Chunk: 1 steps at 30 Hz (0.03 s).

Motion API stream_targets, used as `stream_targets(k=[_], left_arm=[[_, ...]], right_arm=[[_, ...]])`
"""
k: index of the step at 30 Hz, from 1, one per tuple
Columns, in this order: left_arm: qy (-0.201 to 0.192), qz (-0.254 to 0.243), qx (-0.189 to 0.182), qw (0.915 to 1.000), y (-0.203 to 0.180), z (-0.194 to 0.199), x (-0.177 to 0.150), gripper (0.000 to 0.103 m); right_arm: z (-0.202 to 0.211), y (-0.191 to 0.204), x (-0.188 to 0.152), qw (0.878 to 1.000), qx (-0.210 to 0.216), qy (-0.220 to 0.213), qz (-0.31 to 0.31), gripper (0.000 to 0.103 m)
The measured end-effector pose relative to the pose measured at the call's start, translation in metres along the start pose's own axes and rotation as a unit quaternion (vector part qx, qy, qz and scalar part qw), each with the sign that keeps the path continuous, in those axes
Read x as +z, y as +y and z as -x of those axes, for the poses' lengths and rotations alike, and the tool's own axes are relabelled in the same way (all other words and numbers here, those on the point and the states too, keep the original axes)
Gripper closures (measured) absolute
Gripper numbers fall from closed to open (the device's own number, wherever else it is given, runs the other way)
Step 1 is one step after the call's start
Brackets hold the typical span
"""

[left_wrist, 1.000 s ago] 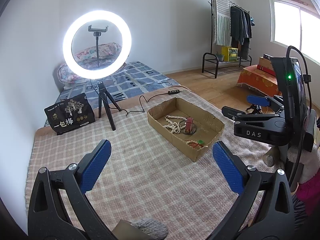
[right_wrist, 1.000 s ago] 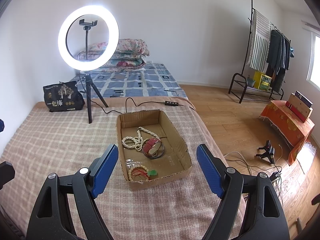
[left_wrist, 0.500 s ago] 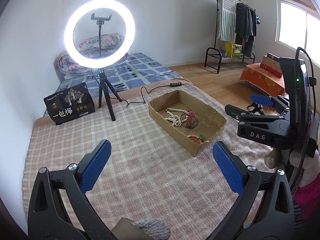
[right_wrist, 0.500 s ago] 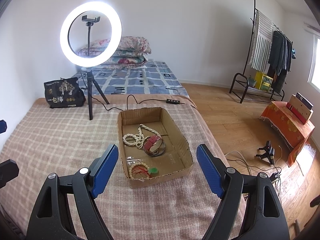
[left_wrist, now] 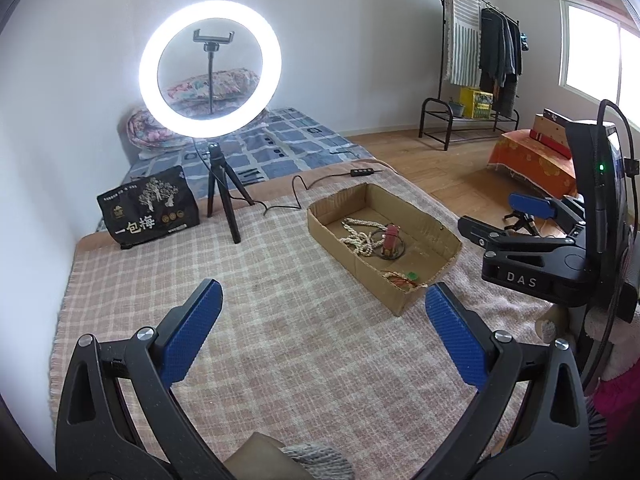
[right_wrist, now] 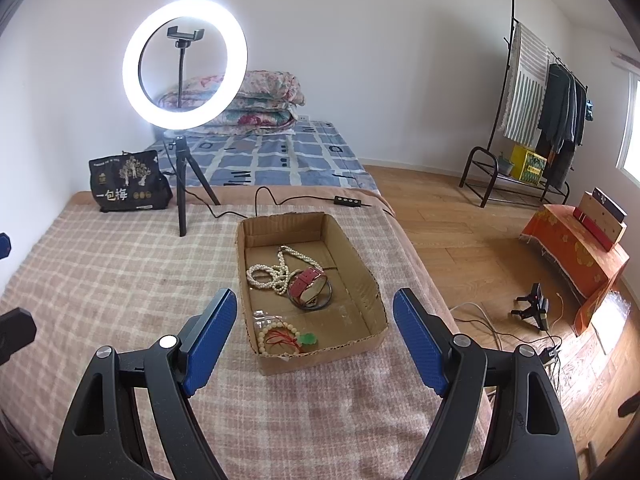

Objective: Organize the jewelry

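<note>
A shallow cardboard box sits on a pink plaid blanket. Inside lie a white pearl necklace, a red watch over a dark bangle, and a bead bracelet with red cord and a green pendant. My right gripper is open and empty, hovering near the box's front end; it also shows in the left wrist view. My left gripper is open and empty over bare blanket, left of the box.
A lit ring light on a tripod stands behind the box with its cable and switch. A black bag sits at the back left. The blanket's right edge drops to a wooden floor.
Both grippers have drawn back and risen slightly, so the box looks a little farther in each view. Both stay open. The jewelry has not moved.
</note>
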<state>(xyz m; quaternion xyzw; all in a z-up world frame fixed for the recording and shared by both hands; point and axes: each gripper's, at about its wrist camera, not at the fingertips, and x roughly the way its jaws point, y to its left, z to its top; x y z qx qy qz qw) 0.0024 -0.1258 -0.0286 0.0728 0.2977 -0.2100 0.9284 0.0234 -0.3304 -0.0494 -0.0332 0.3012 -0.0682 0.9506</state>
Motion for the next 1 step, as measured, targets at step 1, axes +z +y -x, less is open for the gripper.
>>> stream_targets(k=[1], left_arm=[[0.002,0.002,0.0,1.0,0.0008,-0.0005,-0.0001,0.0]], right_arm=[[-0.0005,-0.0001,0.0002,1.0,0.0,0.0,0.001,0.023]])
